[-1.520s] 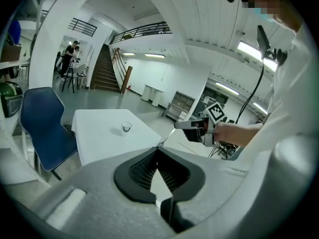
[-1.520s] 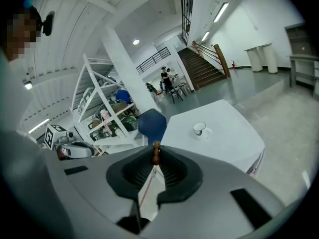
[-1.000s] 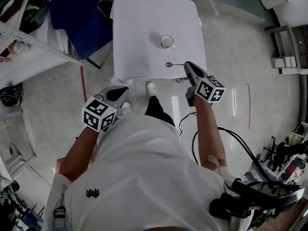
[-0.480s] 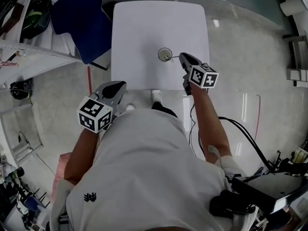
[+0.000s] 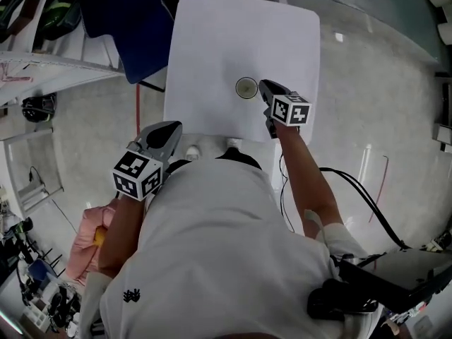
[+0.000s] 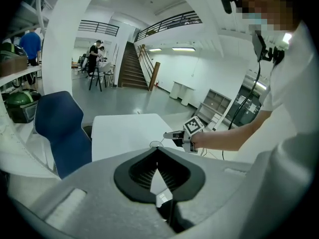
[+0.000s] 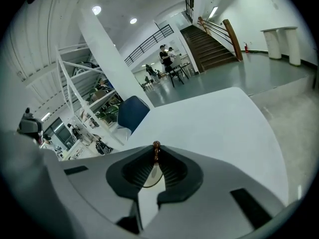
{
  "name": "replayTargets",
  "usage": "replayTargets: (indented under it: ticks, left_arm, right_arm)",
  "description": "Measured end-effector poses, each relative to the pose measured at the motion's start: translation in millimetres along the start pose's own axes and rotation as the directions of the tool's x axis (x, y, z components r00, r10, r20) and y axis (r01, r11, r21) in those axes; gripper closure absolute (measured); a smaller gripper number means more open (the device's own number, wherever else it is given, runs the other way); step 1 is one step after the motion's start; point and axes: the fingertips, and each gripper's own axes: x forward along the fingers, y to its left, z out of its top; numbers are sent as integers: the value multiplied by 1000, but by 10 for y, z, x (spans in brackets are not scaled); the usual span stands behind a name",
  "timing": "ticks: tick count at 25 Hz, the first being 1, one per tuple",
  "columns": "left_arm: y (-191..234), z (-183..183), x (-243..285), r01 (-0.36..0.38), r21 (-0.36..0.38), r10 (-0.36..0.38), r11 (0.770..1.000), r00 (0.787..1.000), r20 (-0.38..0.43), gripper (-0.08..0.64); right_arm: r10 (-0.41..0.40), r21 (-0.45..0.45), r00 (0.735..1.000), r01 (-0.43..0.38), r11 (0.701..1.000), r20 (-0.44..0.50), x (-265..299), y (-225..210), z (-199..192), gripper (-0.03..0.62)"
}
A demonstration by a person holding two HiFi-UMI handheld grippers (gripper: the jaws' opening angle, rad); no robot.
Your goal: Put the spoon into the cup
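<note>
The cup (image 5: 246,87) stands upright near the middle of the white table (image 5: 212,41). My right gripper (image 5: 263,85) is just right of the cup, almost touching its rim. In the right gripper view, that gripper (image 7: 156,151) is shut on the spoon (image 7: 156,145). The spoon's brown knobbed handle end sticks up past the fingertips, and its pale bowl hangs below between the pads. The cup's rim (image 7: 149,183) shows through the jaw gap. The spoon is hidden in the head view. My left gripper (image 5: 169,128) hangs off the table's front left corner, shut and with nothing in it; the left gripper view shows it (image 6: 157,151) pointing toward the cup (image 6: 156,144).
A blue chair (image 5: 131,27) stands at the table's far left corner, with metal shelves (image 5: 42,55) further left. Black cables (image 5: 367,203) trail over the floor on the right. The person's shoes (image 5: 192,152) are at the table's near edge.
My right gripper has carried the spoon from the table's near edge up to the cup and lowered it. The left gripper has shifted slightly, still off the table.
</note>
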Motion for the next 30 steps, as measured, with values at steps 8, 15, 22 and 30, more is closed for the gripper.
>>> replayTargets:
  ticks: [8, 15, 22, 30]
  left_arm:
    - [56, 93, 148, -26, -17, 26, 1000, 999, -22, 549]
    - [45, 71, 221, -30, -9, 30, 1000, 998, -50, 549]
    - [52, 93, 210, -31, 0, 31, 1000, 998, -49, 549]
    - [76, 81, 124, -24, 20, 25, 1000, 999, -33, 549]
  right_arm:
    - [29, -30, 998, -31, 999, -60, 276, -30, -118, 549]
    - [17, -39, 997, -20, 999, -73, 333, -103, -206, 549]
    - [30, -46, 998, -33, 998, -58, 347, -102, -183, 546]
    - [28, -56, 998, -31, 998, -52, 344, -76, -189, 436]
